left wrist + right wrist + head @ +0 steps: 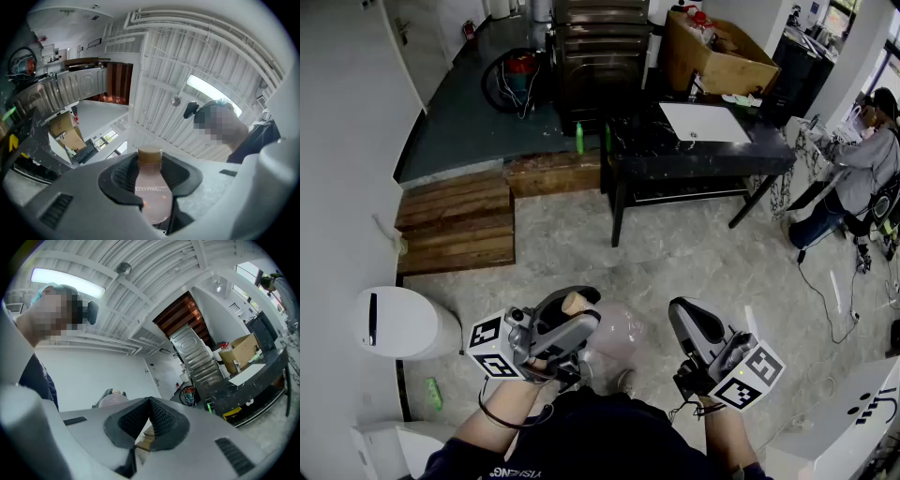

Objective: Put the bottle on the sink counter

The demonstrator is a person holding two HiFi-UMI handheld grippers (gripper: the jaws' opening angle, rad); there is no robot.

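My left gripper (577, 317) is shut on a clear bottle (614, 335) with a tan cap (574, 303), held low in front of my body. In the left gripper view the bottle (151, 197) stands between the dark pads (121, 178), neck and cap poking past the left gripper (150, 165). To its right my right gripper (682, 315) has its jaws closed tip to tip with nothing in them; the right gripper (150, 405) points towards the room. The black sink counter (661, 150) with a white sink (705, 122) stands far ahead, across the floor.
A cardboard box (722, 52) sits behind the counter, and a green bottle (578, 138) stands at its left end. Wooden steps (457, 220) lie to the left, with a white bin (401, 323) near my left arm. A person (862, 169) sits at the right, with cables on the floor.
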